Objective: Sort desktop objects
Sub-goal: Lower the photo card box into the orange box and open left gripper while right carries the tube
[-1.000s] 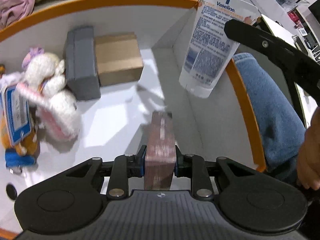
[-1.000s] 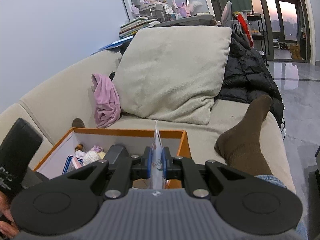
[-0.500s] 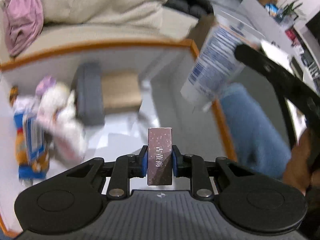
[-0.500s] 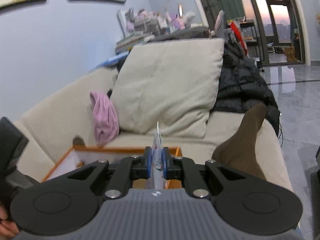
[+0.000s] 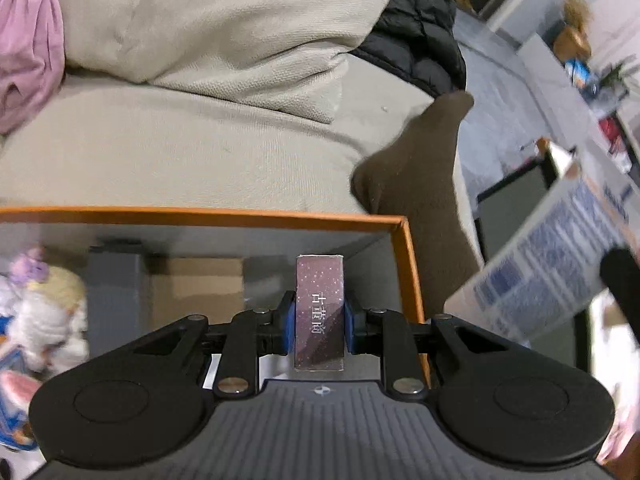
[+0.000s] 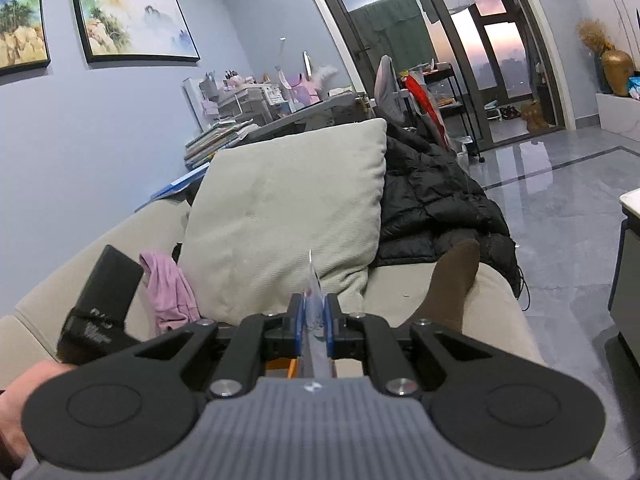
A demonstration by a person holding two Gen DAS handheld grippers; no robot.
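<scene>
My left gripper (image 5: 319,318) is shut on a small maroon box (image 5: 319,312) with white characters, held upright above the orange-rimmed white box (image 5: 408,264). Inside that box lie a grey case (image 5: 114,292), a brown carton (image 5: 198,292) and a white plush toy (image 5: 44,312). My right gripper (image 6: 315,326) is shut on a white lotion tube (image 6: 314,312), seen edge-on. The tube also shows blurred at the right of the left wrist view (image 5: 548,260), outside the box rim.
The box rests on a beige sofa (image 5: 180,152) with a beige cushion (image 6: 280,216), a pink cloth (image 6: 170,292) and a black jacket (image 6: 436,208). A foot in a brown sock (image 5: 420,184) lies next to the box's right rim. The left tool's handle (image 6: 104,300) shows at left.
Both grippers have lifted and tilted up with their objects. The maroon box has come up off the box floor. The lotion tube has moved right, from above the box to outside its rim.
</scene>
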